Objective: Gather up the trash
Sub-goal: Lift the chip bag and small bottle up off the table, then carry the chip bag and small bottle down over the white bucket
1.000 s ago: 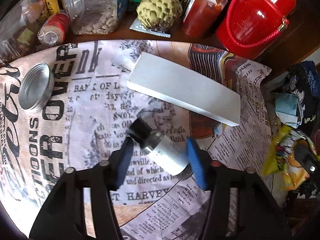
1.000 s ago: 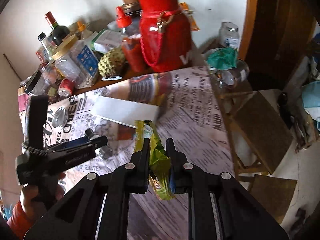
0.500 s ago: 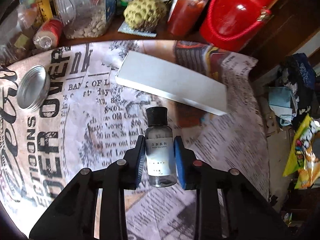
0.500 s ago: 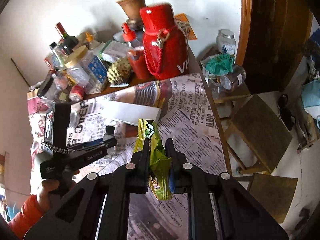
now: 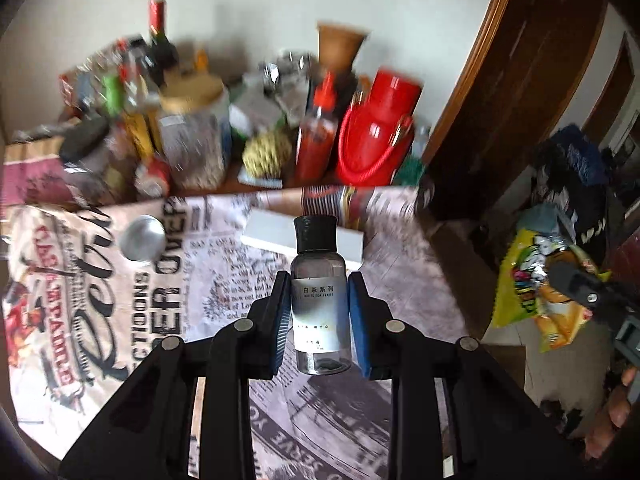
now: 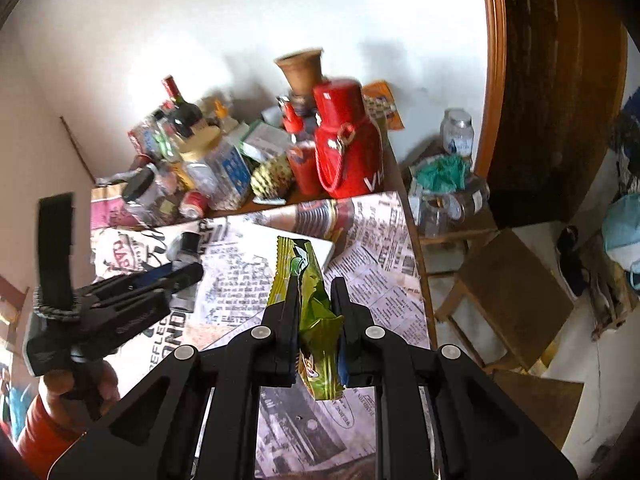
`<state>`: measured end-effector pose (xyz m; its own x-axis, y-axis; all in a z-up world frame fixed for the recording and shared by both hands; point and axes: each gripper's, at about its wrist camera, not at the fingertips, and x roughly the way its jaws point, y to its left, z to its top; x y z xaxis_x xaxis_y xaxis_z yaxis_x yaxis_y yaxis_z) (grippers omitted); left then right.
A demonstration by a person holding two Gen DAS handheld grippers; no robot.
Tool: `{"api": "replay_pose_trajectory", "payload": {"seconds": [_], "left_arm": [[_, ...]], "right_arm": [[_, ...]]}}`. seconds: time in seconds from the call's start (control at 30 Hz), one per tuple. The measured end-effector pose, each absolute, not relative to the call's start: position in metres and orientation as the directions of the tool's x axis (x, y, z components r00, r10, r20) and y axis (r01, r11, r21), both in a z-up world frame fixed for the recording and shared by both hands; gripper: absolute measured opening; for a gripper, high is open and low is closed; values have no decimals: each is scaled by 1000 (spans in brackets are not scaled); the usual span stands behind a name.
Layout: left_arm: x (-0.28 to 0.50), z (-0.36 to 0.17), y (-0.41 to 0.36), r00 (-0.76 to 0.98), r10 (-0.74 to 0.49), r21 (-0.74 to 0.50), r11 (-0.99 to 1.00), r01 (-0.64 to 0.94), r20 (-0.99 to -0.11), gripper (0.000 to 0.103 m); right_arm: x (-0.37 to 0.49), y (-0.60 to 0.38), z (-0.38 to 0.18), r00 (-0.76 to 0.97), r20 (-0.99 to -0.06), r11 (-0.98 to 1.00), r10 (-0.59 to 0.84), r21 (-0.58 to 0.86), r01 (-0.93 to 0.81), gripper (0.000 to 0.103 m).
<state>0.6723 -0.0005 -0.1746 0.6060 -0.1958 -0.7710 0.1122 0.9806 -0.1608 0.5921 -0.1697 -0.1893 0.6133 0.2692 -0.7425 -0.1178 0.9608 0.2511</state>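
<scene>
Since a second ago you have closed your left gripper (image 5: pixel 319 308) on the small clear bottle with a black cap and white label (image 5: pixel 319 296) and lifted it off the newsprint-patterned tablecloth (image 5: pixel 224 272); its blue pads now clamp the label, and the bottle stands upright above the flat white box (image 5: pixel 272 232). Your right gripper (image 6: pixel 315 332) is narrowly shut on the crumpled green-yellow snack wrapper (image 6: pixel 316 312), also raised over the tablecloth. Only the right wrist view shows your left hand (image 6: pixel 76 384) in an orange sleeve gripping its handle, left of the white box. Only the left wrist view shows the wrapper's yellow face, far right of the box, beyond the table edge. Both grippers tilt downward.
</scene>
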Motion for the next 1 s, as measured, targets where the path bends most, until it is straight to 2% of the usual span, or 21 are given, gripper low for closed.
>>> {"api": "replay_pose_trajectory", "payload": {"seconds": [0.3,0.53,1.0], "left_arm": [[573,-113,8,744,-112,-182,983,-13,-659,28],[502,-84,20,791,-68,-167,985,-44,-608,28],[373,-65,63,811,-149,-152,986,75,-565,28]], "right_arm": [[541,-176,-142,683,-641,936,351,241,-255,13],[500,-168,-122,696,-603,921,389,228,-316,13],[381,-136,-100,778,-553,954,298,207,-219,13]]}}
